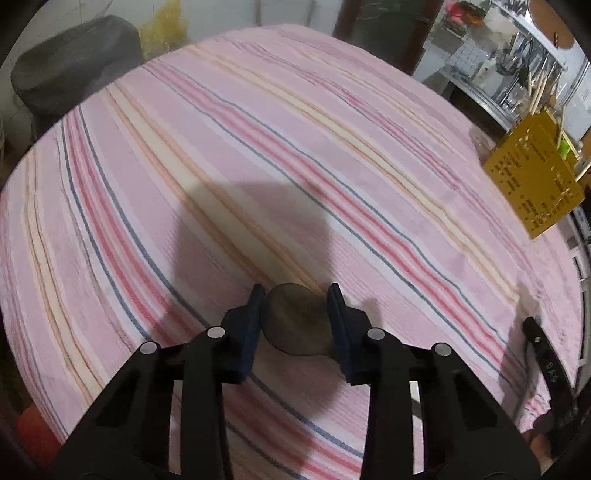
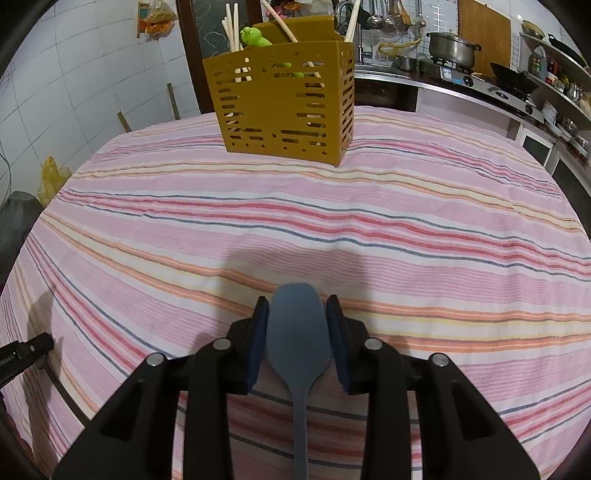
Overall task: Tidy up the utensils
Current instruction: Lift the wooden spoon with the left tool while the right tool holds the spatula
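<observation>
My left gripper (image 1: 295, 295) is shut on a dark round spoon bowl (image 1: 297, 319), held just above the striped cloth. My right gripper (image 2: 297, 306) is shut on the head of a blue spatula (image 2: 297, 332); its handle runs back under the gripper. A mustard-yellow slotted utensil holder (image 2: 288, 99) stands upright at the far side of the table, straight ahead of the right gripper; it also shows in the left wrist view (image 1: 535, 177) at far right. It holds chopsticks (image 2: 231, 26) and a green item (image 2: 253, 37).
The table is covered by a pink striped cloth (image 2: 332, 221). The other gripper shows at the left edge (image 2: 22, 354) and in the left wrist view at lower right (image 1: 546, 354). A kitchen counter with a pot (image 2: 452, 46) and stove lies behind the table.
</observation>
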Tool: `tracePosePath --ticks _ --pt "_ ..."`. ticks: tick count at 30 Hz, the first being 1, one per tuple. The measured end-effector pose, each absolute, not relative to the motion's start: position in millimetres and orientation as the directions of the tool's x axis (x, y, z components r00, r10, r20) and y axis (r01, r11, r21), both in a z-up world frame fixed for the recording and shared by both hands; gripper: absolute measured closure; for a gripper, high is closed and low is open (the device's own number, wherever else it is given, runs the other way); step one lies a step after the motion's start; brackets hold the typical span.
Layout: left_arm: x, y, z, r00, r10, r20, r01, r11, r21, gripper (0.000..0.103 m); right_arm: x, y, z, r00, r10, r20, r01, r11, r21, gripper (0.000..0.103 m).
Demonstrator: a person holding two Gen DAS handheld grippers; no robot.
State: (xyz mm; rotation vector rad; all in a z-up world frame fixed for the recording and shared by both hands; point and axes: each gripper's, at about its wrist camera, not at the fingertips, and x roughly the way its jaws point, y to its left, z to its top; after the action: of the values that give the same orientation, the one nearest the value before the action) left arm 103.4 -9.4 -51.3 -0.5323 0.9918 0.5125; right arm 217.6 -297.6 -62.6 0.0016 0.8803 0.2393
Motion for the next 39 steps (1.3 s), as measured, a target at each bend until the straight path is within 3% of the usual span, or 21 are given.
tracePosePath --ticks 9,19,21,30,32,34,36,39 --pt "130.8 -3.2 -46.9 0.493 0.083 -0.866 -0.474 0.86 -0.187 0.071 217.2 -305.5 -59.3 0.624 0.205 -0.754 -0.183 0.976 0.114 0.07" --pt "239.8 -21.6 -47.8 0.48 0.014 -0.877 -0.092 0.995 -0.034 0.071 232.0 -313.6 -60.4 0.623 0.145 -0.769 -0.108 0.989 0.099 0.07" --pt "259.5 -27.8 -48.4 0.483 0.001 -0.875 -0.025 1.0 -0.013 0.096 236.4 -311.8 -61.0 0.62 0.121 -0.775 -0.091 0.992 0.083 0.07" --pt "330.2 -54.9 -43.8 0.501 -0.04 -0.865 0.211 0.974 0.077 0.096 251.2 -307.5 -61.6 0.621 0.051 -0.782 -0.031 0.999 0.041 0.07" --pt "335.2 -50.6 -44.0 0.485 -0.06 -0.873 0.202 0.978 0.045 0.089 252.6 -309.2 -60.8 0.622 0.044 -0.782 -0.014 0.999 0.044 0.07" --pt "335.8 -44.7 -44.2 0.492 -0.064 -0.868 0.18 0.983 0.029 0.057 255.8 -309.3 -60.3 0.62 0.037 -0.784 0.001 0.999 0.048 0.07" --pt "334.0 -38.3 -43.2 0.514 -0.048 -0.856 0.163 0.986 0.042 0.037 259.9 -307.5 -60.3 0.617 0.029 -0.786 0.007 0.999 0.043 0.07" --pt "334.7 -25.0 -45.6 0.507 -0.051 -0.86 0.13 0.991 0.018 0.036 265.1 -302.9 -59.4 0.618 0.025 -0.786 0.012 0.999 0.041 0.07"
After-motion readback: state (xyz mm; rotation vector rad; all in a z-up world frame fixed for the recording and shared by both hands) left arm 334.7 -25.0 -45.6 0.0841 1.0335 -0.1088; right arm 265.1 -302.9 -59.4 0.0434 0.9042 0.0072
